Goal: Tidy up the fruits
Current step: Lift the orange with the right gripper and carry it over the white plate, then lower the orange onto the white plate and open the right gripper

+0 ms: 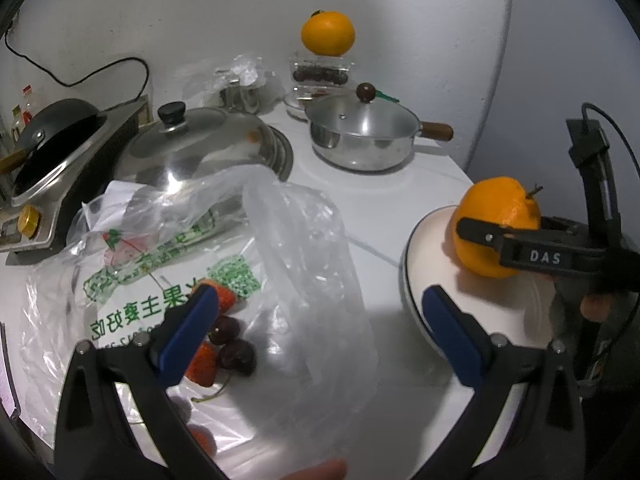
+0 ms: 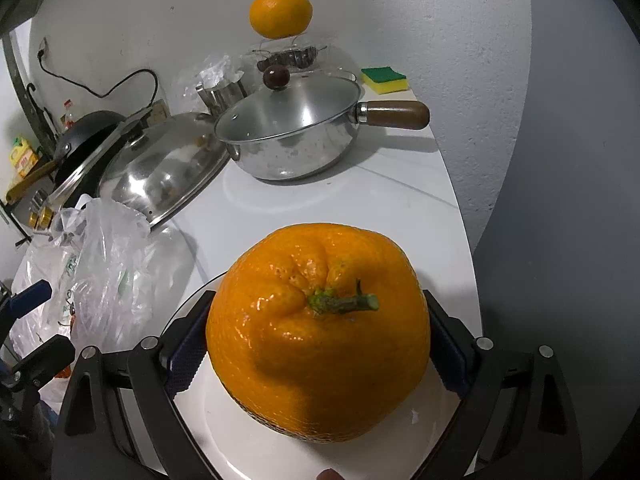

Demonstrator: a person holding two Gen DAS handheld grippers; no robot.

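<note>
Right up close, the orange [image 2: 320, 332] is clamped in the right tool [image 2: 320, 344], pads pressed on both flanks, stem pointing away from the camera and a bit to the right. It's sat low over the white plate [image 2: 248, 440], probably touching it, though actual contact can't be told for sure. From the left wrist view the same orange is seen at the plate's far edge, off to the right of the left tool [image 1: 320, 344].

That left tool is spread wide and nothing is gripped; it's hung over the plastic bag [image 1: 280, 264] on the tabletop [image 1: 384, 208]. Strawberries [image 1: 224, 298] and cherries [image 1: 236, 354] can be made out inside the bag, just beside the left blue pad, so the left side is clearly the nearer one for those.

Guess: the orange gets let go onto the plate next, then the bag fruit gets picked.

Further back, a lidded pot [image 2: 288, 136] is parked, and a second orange [image 2: 281, 12] is perched on a clear box by the wall.
</note>
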